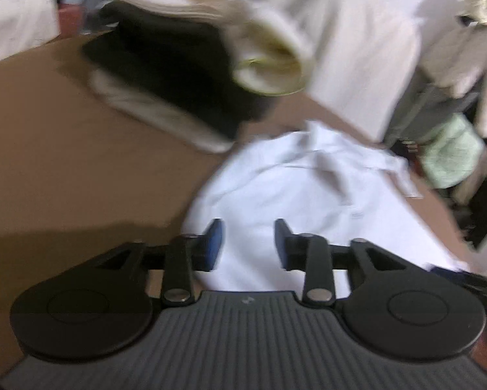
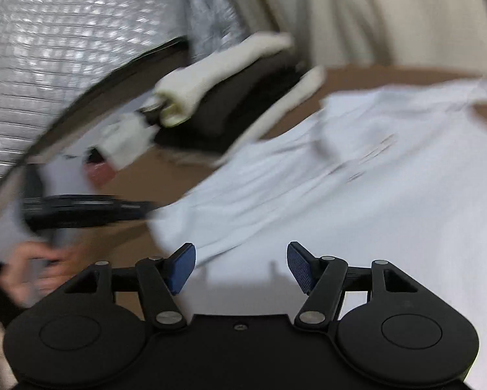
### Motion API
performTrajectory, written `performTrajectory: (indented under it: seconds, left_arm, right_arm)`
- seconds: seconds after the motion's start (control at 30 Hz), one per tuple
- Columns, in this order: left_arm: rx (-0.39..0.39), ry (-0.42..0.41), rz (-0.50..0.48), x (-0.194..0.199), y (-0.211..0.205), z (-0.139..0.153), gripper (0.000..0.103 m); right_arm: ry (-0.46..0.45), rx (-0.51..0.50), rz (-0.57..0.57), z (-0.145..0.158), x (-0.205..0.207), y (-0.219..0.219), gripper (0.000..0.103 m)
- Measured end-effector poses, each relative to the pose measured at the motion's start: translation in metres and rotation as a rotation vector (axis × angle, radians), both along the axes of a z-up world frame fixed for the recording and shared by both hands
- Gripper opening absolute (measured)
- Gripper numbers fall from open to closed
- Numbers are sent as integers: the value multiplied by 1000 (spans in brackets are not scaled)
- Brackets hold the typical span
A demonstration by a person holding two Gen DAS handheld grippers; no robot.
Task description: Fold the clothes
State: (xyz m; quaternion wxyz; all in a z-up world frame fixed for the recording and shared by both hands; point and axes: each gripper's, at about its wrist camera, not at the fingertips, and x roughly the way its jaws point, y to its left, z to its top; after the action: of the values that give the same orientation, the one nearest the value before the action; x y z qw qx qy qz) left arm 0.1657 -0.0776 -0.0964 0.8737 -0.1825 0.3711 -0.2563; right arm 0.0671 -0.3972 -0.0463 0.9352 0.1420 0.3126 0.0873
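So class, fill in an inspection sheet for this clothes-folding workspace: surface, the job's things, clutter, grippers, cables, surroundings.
Surface: brown tabletop, bare at the left.
Job's things: white T-shirt spread out, creased; stack of folded clothes, cream and black layers.
Clutter: rolled cream cloth by the stack, blurred.
Grippers: left gripper open over the shirt, holding nothing; right gripper open, holding nothing.
Cables: nothing seen.
Surroundings: silver quilted sheet; pale curtain.

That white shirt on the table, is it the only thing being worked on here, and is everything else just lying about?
Part of the job:
- white shirt, spread on the brown table
- left gripper, open, holding nothing
- right gripper, open, holding nothing
- stack of folded clothes, probably finished

Lying about:
- silver quilted sheet
- pale green bundle
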Motion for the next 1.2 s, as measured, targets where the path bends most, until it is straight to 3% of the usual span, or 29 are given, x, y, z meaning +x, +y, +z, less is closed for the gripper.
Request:
performTrajectory:
  seconds: [0.07, 0.13, 0.23, 0.3, 0.33, 0.37, 0.4, 0.43, 0.5, 0.67, 0.73, 0.87, 0.9, 0.93, 1.03, 1.13, 1.2]
  left_arm:
    - [-79, 60, -51, 4, -16, 11, 39]
    - [-58, 106, -66, 13, -45, 18, 41]
    - [195, 172, 8, 41, -113, 27, 41]
    - [71, 244, 28, 68, -130, 25, 41]
    - [-50, 296, 89, 81, -131, 21, 41]
    - [-107, 322, 136, 91, -134, 20, 41]
    - [-115, 319, 151, 100, -141, 20, 41]
    - [-118, 316, 165, 108, -149, 19, 41]
    - [-31, 287, 182, 115, -167, 10, 46]
    - [144, 211, 156, 98, -182, -51, 47]
    - [201, 114, 100, 86, -188, -51, 48]
    - [329, -120, -29, 64, -189, -59, 51]
    - [336, -157, -46, 58, -183, -65, 51]
    - [297, -163, -51, 57, -174, -69, 51]
    - [157, -81, 21, 66, -151, -65, 52]
    - [119, -63, 35, 69, -144, -61, 52]
    - [169, -84, 13, 67, -150, -61, 52]
  right_arm:
    - [-5, -93, -3, 11, 12, -9, 68]
    - [-12, -216, 30, 19, 27, -7, 68]
    - [-46, -367, 133, 29, 48, -6, 67]
    - [-73, -416, 219, 34, 61, -12, 67]
    - [-79, -412, 256, 36, 67, -19, 67]
    - [-85, -408, 293, 39, 72, -25, 67]
    - [-83, -424, 309, 39, 79, -30, 67]
    - [-77, -448, 317, 38, 86, -34, 67]
    - [-76, -495, 327, 29, 104, -42, 67]
    - [30, -575, 337, -24, 158, -45, 67]
    - [57, -569, 361, -42, 176, -46, 67]
    - [-18, -674, 351, -59, 196, -43, 67]
    - [-39, -696, 346, -60, 200, -43, 63]
    - [-48, -699, 340, -59, 205, -46, 52]
    - [-47, -653, 316, -51, 220, -58, 21]
    - [-35, -533, 289, -33, 229, -78, 16]
    - [-32, -449, 257, -19, 233, -91, 13]
